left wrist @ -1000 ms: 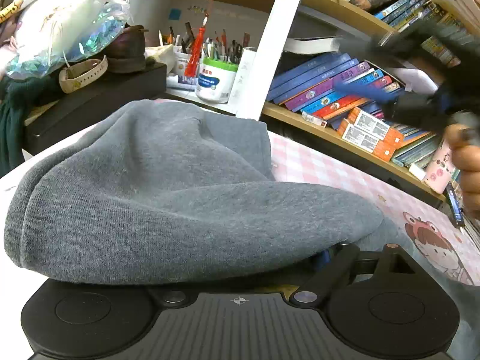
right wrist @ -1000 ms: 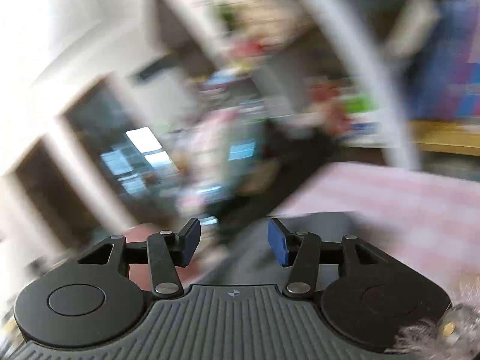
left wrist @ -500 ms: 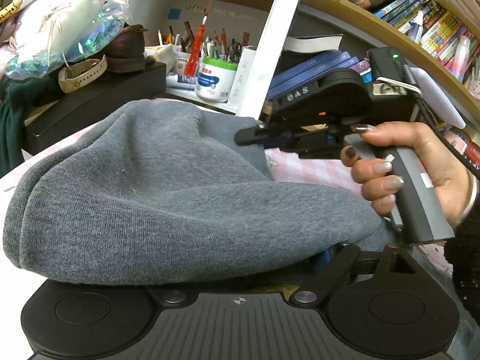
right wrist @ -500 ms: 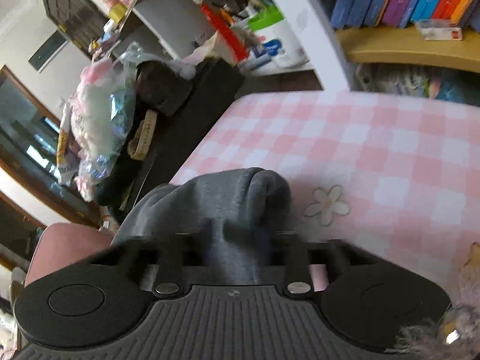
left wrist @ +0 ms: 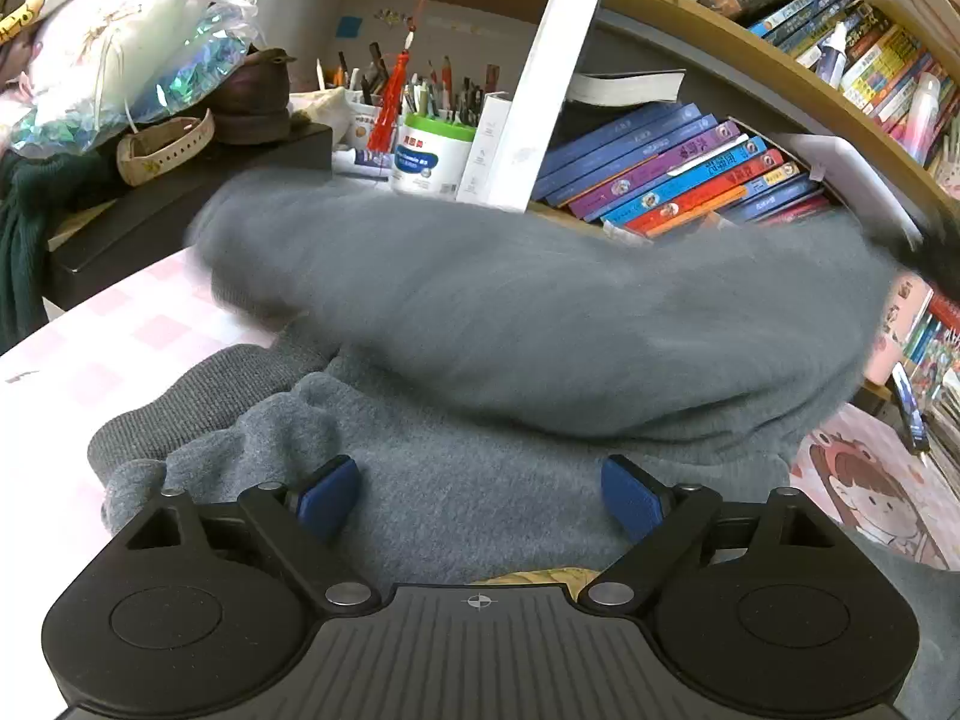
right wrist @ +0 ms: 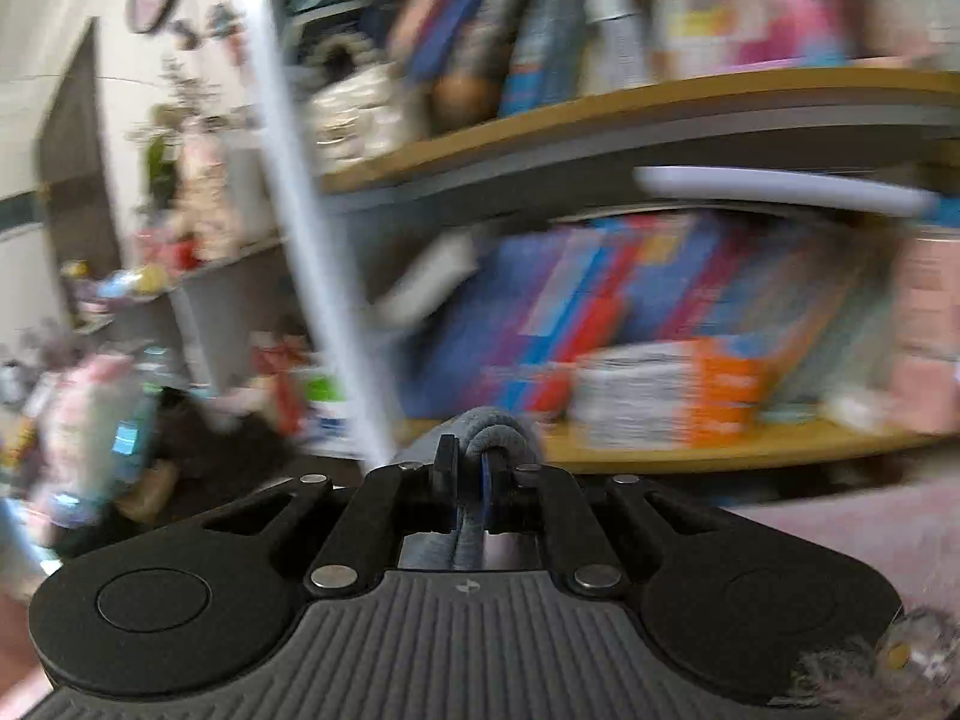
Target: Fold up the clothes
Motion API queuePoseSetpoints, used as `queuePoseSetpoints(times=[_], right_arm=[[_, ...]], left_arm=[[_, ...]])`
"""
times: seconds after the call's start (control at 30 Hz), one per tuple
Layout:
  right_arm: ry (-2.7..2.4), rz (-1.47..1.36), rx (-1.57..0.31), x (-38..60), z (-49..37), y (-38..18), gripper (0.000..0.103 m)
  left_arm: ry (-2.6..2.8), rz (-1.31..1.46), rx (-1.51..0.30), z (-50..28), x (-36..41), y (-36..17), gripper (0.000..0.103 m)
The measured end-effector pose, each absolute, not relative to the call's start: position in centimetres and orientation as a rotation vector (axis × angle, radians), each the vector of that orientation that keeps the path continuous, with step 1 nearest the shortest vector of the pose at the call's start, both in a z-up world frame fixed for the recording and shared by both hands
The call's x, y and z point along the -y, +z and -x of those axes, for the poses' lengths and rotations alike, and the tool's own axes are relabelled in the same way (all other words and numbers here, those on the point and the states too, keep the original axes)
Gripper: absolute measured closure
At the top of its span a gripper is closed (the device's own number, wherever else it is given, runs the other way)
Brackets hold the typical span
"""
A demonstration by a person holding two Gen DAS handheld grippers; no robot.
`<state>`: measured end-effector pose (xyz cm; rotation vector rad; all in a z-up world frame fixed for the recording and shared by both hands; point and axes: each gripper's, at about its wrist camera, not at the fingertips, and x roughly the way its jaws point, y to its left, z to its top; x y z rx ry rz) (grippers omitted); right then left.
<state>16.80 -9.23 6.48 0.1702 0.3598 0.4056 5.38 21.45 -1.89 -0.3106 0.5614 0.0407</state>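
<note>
Since half a second ago, the grey sweatshirt [left wrist: 540, 324] has been drawn off the left gripper [left wrist: 480, 498] and stretched across the left wrist view, and the right gripper [right wrist: 471, 468], then spread over a fold of it, is now seen clamped on that fold. By size, the bookshelf [left wrist: 774, 78] comes first: it is seen filling the background of both views, with a white upright [left wrist: 540, 72] dividing it and rows of coloured books [left wrist: 672, 174] leaning on the lower board. Next, the pink checked tablecloth [left wrist: 120, 348] is seen at the left of the left wrist view, with a cartoon girl print [left wrist: 864, 492] showing at the right. The sweatshirt is laid on this cloth; its upper part is blurred and held raised toward the right, while a crumpled ribbed hem [left wrist: 198, 414] rests just beside the left gripper. The left gripper is seen spread wide, its blue pads [left wrist: 327, 495] apart above the fabric and nothing caught between them. In the right wrist view, which is heavily blurred, a rolled edge of grey fabric [right wrist: 498, 429] is pinched between the closed fingers. Smaller still, a white pen pot [left wrist: 429, 156] with a green rim is set on the shelf, a red tassel [left wrist: 390, 96] hung beside it.
</note>
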Motion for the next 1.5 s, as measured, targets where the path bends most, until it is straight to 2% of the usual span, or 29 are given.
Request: queuePoseSetpoints(times=[0.17,0.23,0.33,0.5,0.53,0.57,0.6,0.7,0.8,0.9,0.97,1.3,1.43,1.5], right_arm=[[0.332,-0.232,-0.645,15.7,-17.0,0.4,0.091],[0.344,-0.396,-0.76,18.5,-17.5,-2.1,0.082],[0.326,-0.61,-0.79,21.6,-17.8,-3.8,0.067],[0.227,-0.779,-0.753,24.6,-18.6,-5.0,0.068],[0.202,-0.762,-0.75,24.7,-18.8,-5.0,0.078],[0.176,-0.745,-0.747,24.8,-19.0,-4.9,0.096],[0.167,-0.717,-0.74,24.9,-19.2,-4.8,0.096],[0.153,-0.653,-0.649,25.8,-20.0,-3.6,0.096],[0.147,-0.549,-0.719,25.2,-21.9,-3.1,0.095],[0.125,-0.494,-0.797,24.9,-22.2,-3.8,0.083],[0.128,-0.492,-0.781,25.5,-20.6,-3.4,0.066],[0.367,-0.083,-0.701,25.2,-6.1,0.0,0.067],[0.351,0.027,-0.789,25.3,-3.0,-2.2,0.073],[0.372,0.045,-0.759,26.4,-1.2,-3.2,0.075]], left_arm=[[0.043,0.303,-0.565,-5.4,-21.3,-1.9,0.012],[0.044,0.301,-0.565,-5.4,-21.2,-1.9,0.012],[0.045,0.297,-0.568,-5.4,-21.1,-1.8,0.012],[0.044,0.295,-0.57,-5.5,-21.1,-1.8,0.011],[0.043,0.295,-0.57,-5.5,-21.1,-1.8,0.011],[0.043,0.295,-0.57,-5.5,-21.1,-1.8,0.011],[0.042,0.295,-0.57,-5.5,-21.1,-1.8,0.011],[0.04,0.294,-0.572,-5.5,-21.2,-1.8,0.01],[0.039,0.29,-0.574,-5.6,-21.2,-1.8,0.01],[0.038,0.29,-0.574,-5.5,-21.2,-1.8,0.01],[0.039,0.287,-0.576,-5.5,-21.2,-1.8,0.01],[0.027,0.296,-0.564,-5.2,-21.3,-1.8,0.009],[0.001,0.296,-0.551,-3.4,-21.4,-1.2,0.009],[-0.007,0.318,-0.538,-2.0,-22.1,-0.7,0.009]])
